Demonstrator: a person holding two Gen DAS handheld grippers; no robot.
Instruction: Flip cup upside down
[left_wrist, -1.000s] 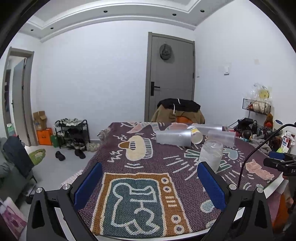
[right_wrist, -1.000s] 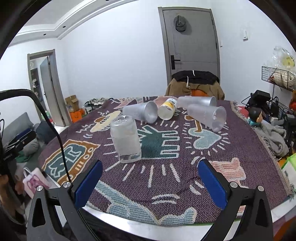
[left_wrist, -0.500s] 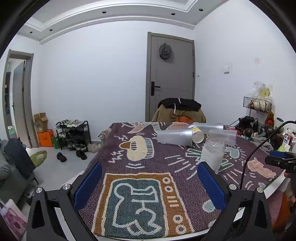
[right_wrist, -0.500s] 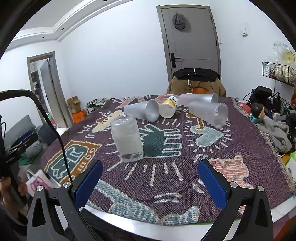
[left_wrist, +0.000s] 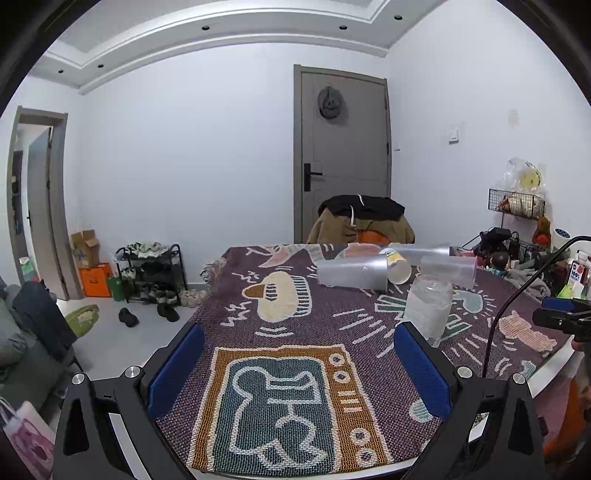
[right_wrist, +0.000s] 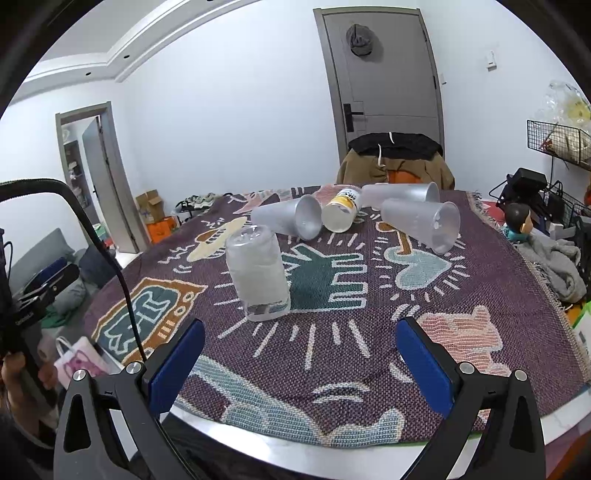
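Observation:
A frosted plastic cup (right_wrist: 258, 273) stands upside down on the patterned cloth, left of centre in the right wrist view; it also shows in the left wrist view (left_wrist: 428, 308) just beyond my right finger. Behind it lie several cups on their sides: a frosted one (right_wrist: 290, 220), a paper cup with a yellow label (right_wrist: 341, 215), and two more frosted ones (right_wrist: 424, 223) (right_wrist: 400, 194). My left gripper (left_wrist: 299, 373) is open and empty above the near table edge. My right gripper (right_wrist: 299, 365) is open and empty, short of the upside-down cup.
A chair draped with clothes (right_wrist: 397, 158) stands behind the table. Clutter and a wire rack (right_wrist: 554, 144) are at the right. A shoe rack (left_wrist: 151, 273) and boxes (left_wrist: 90, 266) are on the floor at the left. The table edge (right_wrist: 332, 448) runs just under my right fingers.
Both grippers have moved slightly; the right wrist view has come a little closer to the cups. The cups have not moved.

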